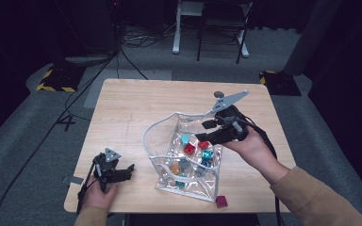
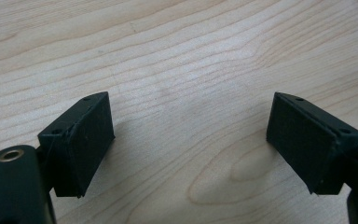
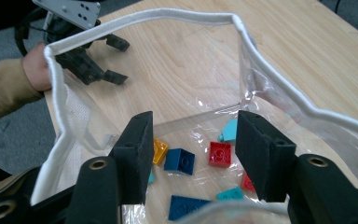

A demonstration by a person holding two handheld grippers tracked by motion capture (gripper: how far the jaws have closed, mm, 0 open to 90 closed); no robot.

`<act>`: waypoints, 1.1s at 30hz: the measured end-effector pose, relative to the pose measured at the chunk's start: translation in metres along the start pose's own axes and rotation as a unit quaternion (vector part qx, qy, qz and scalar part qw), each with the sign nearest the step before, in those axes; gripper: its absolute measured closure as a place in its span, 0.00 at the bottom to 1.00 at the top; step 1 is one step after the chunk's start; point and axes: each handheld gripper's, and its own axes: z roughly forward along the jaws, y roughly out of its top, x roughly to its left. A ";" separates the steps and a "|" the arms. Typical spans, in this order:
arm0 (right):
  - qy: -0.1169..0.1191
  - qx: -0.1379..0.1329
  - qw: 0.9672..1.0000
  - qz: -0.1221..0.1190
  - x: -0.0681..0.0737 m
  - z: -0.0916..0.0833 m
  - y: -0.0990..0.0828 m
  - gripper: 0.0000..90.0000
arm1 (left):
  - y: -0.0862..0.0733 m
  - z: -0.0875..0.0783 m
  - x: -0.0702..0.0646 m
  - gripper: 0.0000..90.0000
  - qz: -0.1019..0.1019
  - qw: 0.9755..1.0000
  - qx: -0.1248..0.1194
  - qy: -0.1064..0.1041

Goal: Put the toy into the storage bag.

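Observation:
A clear plastic bag (image 1: pixel 162 123) with a white rim stands open on the wooden table (image 1: pixel 132 103), with several coloured bricks (image 1: pixel 189 149) inside. My right gripper (image 1: pixel 203 132) hovers over the bag's far right side. In the right gripper view its jaws (image 3: pixel 193 144) are open with nothing between them, above a red brick (image 3: pixel 220 154), a blue brick (image 3: pixel 179 161) and an orange one (image 3: pixel 159 150). My left gripper (image 1: pixel 128 170) rests near the table's front left, open and holding nothing (image 2: pixel 191 135). A maroon brick (image 1: pixel 222 202) lies outside the bag at the front edge.
The table's far half is bare wood. Beyond it on the grey floor are cables (image 1: pixel 122 56), a chair and desk legs (image 1: pixel 217 33), and yellow-black marked bases (image 1: pixel 56 77). The maroon brick sits close to the table's front edge.

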 end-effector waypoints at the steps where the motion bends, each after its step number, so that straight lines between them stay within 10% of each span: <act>1: 0.000 -0.005 1.000 0.003 0.000 -0.005 -0.003 0.52 | 0.000 0.000 0.000 0.17 0.000 1.000 0.000 -0.001; 16: -0.019 -0.060 0.997 0.033 0.005 -0.064 -0.068 0.50 | 0.000 0.000 0.000 0.17 0.000 1.000 0.000 0.000; 33: -0.053 -0.053 0.995 0.067 0.014 -0.068 -0.146 0.49 | 0.000 0.000 0.000 0.17 0.000 1.000 0.000 0.000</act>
